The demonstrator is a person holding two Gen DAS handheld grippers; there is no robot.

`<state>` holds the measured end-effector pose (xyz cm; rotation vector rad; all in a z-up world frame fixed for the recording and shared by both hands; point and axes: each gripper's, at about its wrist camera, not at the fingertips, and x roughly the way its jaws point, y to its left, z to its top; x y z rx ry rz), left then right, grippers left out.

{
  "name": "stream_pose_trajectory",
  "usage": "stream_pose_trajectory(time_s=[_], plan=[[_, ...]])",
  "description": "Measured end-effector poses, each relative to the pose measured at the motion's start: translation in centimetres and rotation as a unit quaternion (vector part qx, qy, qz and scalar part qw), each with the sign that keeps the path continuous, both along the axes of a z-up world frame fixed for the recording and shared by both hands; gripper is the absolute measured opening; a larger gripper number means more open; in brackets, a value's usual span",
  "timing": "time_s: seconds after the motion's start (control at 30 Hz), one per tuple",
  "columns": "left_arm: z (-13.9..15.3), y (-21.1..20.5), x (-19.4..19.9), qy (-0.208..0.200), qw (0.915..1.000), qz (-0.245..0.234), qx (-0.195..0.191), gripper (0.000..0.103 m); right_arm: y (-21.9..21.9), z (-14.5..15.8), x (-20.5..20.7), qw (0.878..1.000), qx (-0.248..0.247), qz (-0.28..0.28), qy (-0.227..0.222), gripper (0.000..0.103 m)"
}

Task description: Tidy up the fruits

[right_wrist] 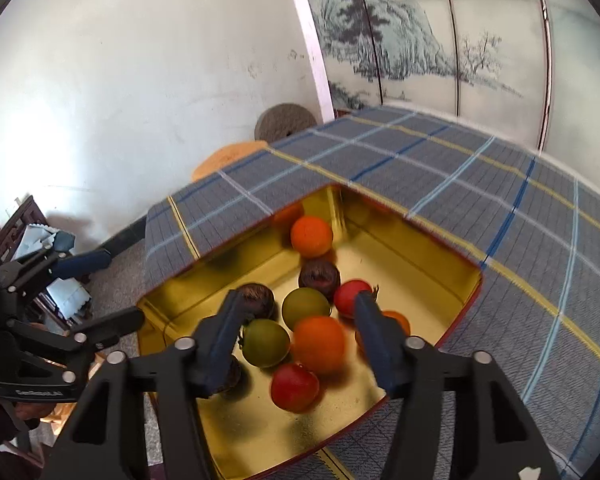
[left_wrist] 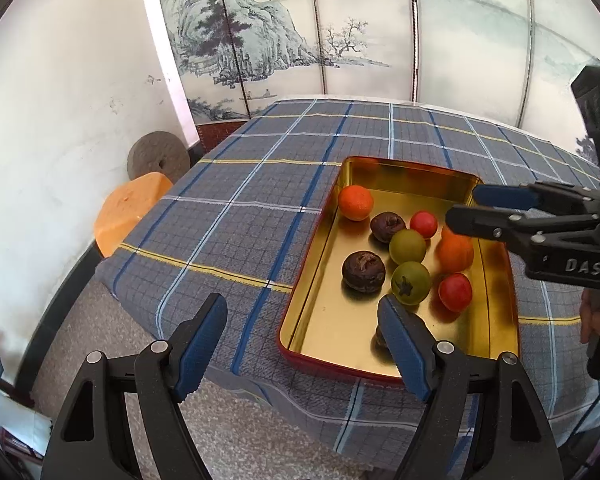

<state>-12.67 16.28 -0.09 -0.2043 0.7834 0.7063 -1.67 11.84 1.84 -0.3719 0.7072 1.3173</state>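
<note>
My right gripper [right_wrist: 296,304] stood with its jaws apart above the gold tin [left_wrist: 496,280], nothing pressed between the pads, an orange fruit [right_wrist: 320,344] lying loose below the gap. My left gripper [left_wrist: 304,316] hung at the tin's near corner with its jaws spread wide and nothing between them, one finger over the tin's near end and the other over the tablecloth [left_wrist: 236,216] beside it. All the fruit I could see lay inside the tin, and I counted it there: three orange ones, the loose one, a second half hidden behind my right finger [right_wrist: 398,320] and a third up in the tin's far corner [left_wrist: 355,202]; two green ones [left_wrist: 407,245] [left_wrist: 411,282] touching near the tin's middle; two red ones, one toward the far side [left_wrist: 423,224] and one toward the near side [left_wrist: 455,291]; and three dark wrinkled ones, two in plain view [left_wrist: 387,226] [left_wrist: 363,271] and one mostly hidden behind my left finger [left_wrist: 380,340]. That made ten pieces. Beyond the tin's left side, past the table edge, I saw one orange stool [left_wrist: 128,208] and one round grey stone [left_wrist: 158,158] leaning against the wall.
</note>
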Motion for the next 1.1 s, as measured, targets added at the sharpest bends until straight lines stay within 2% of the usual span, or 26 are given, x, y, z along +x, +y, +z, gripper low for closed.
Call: stream_pose_trajectory(time_s=[0.2, 0.37, 0.5, 0.6, 0.7, 0.77, 0.93, 1.1], plan=[[1.0, -1.1, -0.4, -0.010, 0.9999, -0.007, 0.009, 0.078, -2.3, 2.5, -1.6, 0.999, 0.034, -0.008, -0.020, 0.062], [2.9, -2.6, -0.9, -0.034, 0.9990, -0.014, 0.023, 0.078, -6.4, 5.5, -4.2, 0.994, 0.083, -0.025, -0.065, 0.080], [4.8, -4.2, -1.6, -0.059, 0.9972, -0.021, 0.041, 0.078, -9.4, 7.4, -5.7, 0.989, 0.106, -0.042, -0.096, 0.089], [6.6, -5.5, -2.4, -0.082, 0.9952, -0.020, 0.050, 0.087, -11.8, 8.7, -6.6, 0.983, 0.124, -0.060, -0.121, 0.093], [9.3, -7.3, -3.7, -0.128, 0.9886, -0.034, 0.073, 0.094, -14.4, 10.1, -7.6, 0.975, 0.147, -0.080, -0.145, 0.099], [10.8, -8.2, -4.6, -0.154, 0.9838, -0.050, 0.077, 0.103, -15.8, 10.9, -7.8, 0.972, 0.156, -0.088, -0.153, 0.100], [14.4, -10.7, -6.4, -0.211, 0.9695, -0.092, 0.083, 0.103, -19.1, 11.9, -8.0, 0.965, 0.165, -0.111, -0.170, 0.101], [16.5, -12.9, -6.8, -0.231, 0.9620, -0.108, 0.098, 0.103, -22.4, 11.7, -7.3, 0.961, 0.163, -0.139, -0.173, 0.101]])
